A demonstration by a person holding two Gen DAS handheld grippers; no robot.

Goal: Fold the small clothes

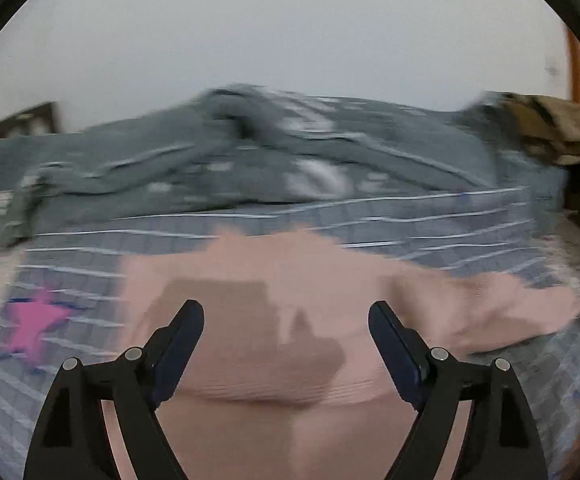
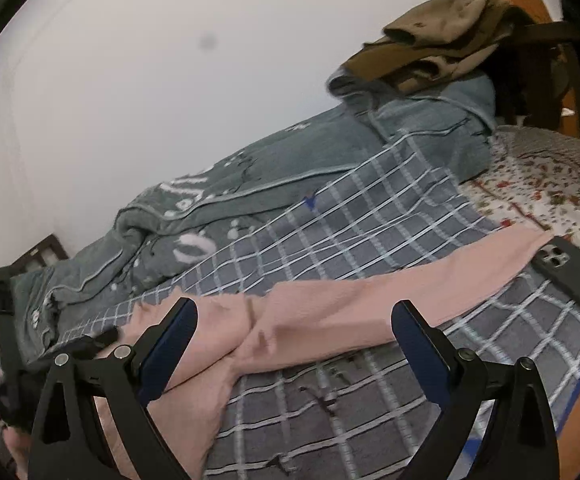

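Observation:
A pale pink garment (image 1: 290, 272) lies spread on a grey checked blanket (image 1: 430, 220); the left wrist view is blurred. My left gripper (image 1: 286, 308) hovers over the garment's near part, open, with nothing between its fingers. In the right wrist view the same pink garment (image 2: 330, 300) stretches from lower left to the right, with a long part reaching toward a black phone (image 2: 570, 272). My right gripper (image 2: 295, 306) stands open just above the garment's creased middle, holding nothing.
A grey-green quilt (image 2: 250, 184) is bunched along the white wall. Olive-brown clothes (image 2: 442, 40) lie piled at the far end beside a dark wooden chair (image 2: 546, 60). A floral sheet (image 2: 550, 184) shows at right. The blanket (image 2: 370, 216) carries a pink star (image 1: 34, 324).

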